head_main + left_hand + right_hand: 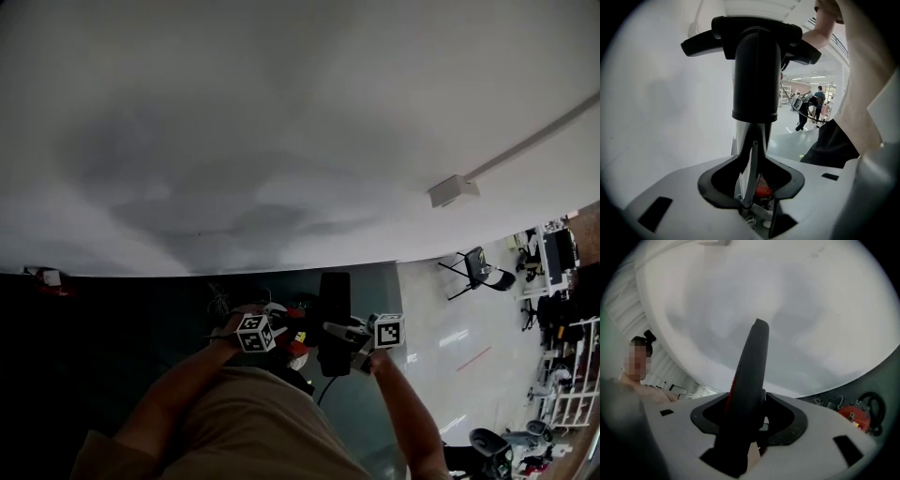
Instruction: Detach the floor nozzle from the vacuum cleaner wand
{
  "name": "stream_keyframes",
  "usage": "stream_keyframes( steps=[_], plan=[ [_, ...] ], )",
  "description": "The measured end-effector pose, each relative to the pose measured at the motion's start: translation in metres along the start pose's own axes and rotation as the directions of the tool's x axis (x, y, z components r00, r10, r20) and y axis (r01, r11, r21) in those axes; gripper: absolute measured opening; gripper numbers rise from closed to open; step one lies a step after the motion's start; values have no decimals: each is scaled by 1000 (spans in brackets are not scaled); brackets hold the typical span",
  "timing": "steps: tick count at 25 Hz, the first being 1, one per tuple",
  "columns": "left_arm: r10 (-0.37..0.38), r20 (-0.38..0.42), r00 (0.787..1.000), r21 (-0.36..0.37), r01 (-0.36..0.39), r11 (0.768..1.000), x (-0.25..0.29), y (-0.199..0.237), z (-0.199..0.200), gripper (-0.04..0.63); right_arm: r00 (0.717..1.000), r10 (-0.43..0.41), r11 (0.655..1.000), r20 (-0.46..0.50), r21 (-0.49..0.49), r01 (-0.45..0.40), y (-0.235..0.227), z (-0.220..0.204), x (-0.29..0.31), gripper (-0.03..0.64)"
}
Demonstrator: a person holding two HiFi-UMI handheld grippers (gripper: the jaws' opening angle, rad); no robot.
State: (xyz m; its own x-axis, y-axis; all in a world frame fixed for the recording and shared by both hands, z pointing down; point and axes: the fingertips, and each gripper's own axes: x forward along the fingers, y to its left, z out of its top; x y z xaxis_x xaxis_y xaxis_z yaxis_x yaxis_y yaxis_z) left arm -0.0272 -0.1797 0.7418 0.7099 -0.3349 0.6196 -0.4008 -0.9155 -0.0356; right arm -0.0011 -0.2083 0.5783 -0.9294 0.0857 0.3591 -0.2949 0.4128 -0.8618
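The black floor nozzle (334, 323) is held up in front of me, between both grippers. In the left gripper view the nozzle (750, 37) spans the top, and its black neck (757, 79) sleeves over the silver wand (752, 145). My left gripper (752, 187) is shut on that wand just below the neck. The right gripper view has the nozzle (747, 380) edge-on and running up through the jaws, with my right gripper (740, 427) shut on it. From the head camera, the left gripper (281, 335) and right gripper (349, 333) flank the nozzle.
The red vacuum body (855, 411), with a black hose, lies on the dark floor. A folding chair (478, 267) and shelving (562, 375) stand at the right. One person (808, 110) bends over far off; another person (637, 376) is at the left.
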Motion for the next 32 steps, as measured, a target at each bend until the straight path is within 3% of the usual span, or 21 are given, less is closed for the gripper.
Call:
stream_keyframes(
  steps=[2, 4, 5, 6, 7, 9, 11, 12, 14, 15, 16, 19, 20, 22, 24, 25, 29, 31, 32],
  plan=[
    [-3, 6, 1000, -8, 3, 1000, 3, 7, 1, 156, 992, -123, 988, -21, -95, 120, 6, 5, 2, 243],
    [-7, 20, 1000, -27, 8, 1000, 2, 9, 2, 156, 947, -310, 922, -84, -271, 278, 19, 10, 7, 244],
    [-12, 27, 1000, -33, 13, 999, 1, 9, 1, 156, 923, -369, 888, -106, -332, 317, 24, 10, 9, 244],
    [-19, 31, 999, -34, 20, 999, -1, 7, 1, 158, 915, -385, 878, -121, -354, 322, 26, 9, 10, 244],
    [-25, 32, 999, -31, 26, 999, -3, 4, 0, 158, 925, -358, 895, -129, -329, 301, 24, 8, 8, 244],
    [-35, 33, 999, -19, 36, 999, -3, -1, 1, 157, 965, -236, 959, -114, -187, 212, 15, 8, -1, 239],
    [-51, 33, 998, -4, 52, 999, 0, -5, 3, 156, 977, -193, 975, -95, -130, 180, 13, 6, -7, 233],
    [-63, 36, 997, 1, 63, 998, 2, -6, 4, 156, 963, -247, 955, -108, -193, 224, 17, 4, -8, 233],
    [-86, 48, 995, 0, 86, 996, 5, -8, 6, 158, 897, -417, 851, -145, -410, 329, 28, -2, -6, 236],
    [-94, 51, 994, 1, 94, 996, 5, -9, 7, 160, 873, -462, 810, -156, -474, 344, 32, -3, -5, 236],
    [-98, 49, 994, 7, 98, 995, 4, -11, 8, 159, 873, -458, 813, -166, -476, 336, 32, -3, -6, 236],
    [-108, 30, 994, 46, 106, 993, 4, -20, 13, 156, 941, -289, 935, -178, -266, 236, 21, 4, -21, 232],
    [-113, 24, 993, 58, 111, 992, 5, -21, 15, 156, 950, -257, 950, -179, -225, 215, 18, 6, -26, 229],
    [-123, 19, 992, 73, 121, 990, 9, -21, 15, 156, 931, -305, 926, -200, -288, 242, 20, 3, -26, 227],
    [-131, 24, 991, 78, 128, 989, 9, -21, 11, 156, 891, -390, 866, -231, -420, 270, 26, -6, -18, 230],
    [-133, 29, 991, 78, 130, 988, 8, -23, 10, 156, 892, -383, 866, -242, -430, 255, 26, -7, -17, 230],
    [-137, 19, 990, 91, 135, 987, 9, -28, 13, 156, 968, -118, 976, -222, -205, 72, 10, 1, -30, 225],
    [-142, -2, 990, 105, 141, 984, 12, -29, 10, 156, 980, -30, 990, -197, -143, 2, 3, -2, -31, 225],
    [-141, -8, 990, 103, 141, 985, 14, -28, 8, 156, 981, -39, 989, -190, -149, 10, 3, -3, -29, 225]
  ],
)
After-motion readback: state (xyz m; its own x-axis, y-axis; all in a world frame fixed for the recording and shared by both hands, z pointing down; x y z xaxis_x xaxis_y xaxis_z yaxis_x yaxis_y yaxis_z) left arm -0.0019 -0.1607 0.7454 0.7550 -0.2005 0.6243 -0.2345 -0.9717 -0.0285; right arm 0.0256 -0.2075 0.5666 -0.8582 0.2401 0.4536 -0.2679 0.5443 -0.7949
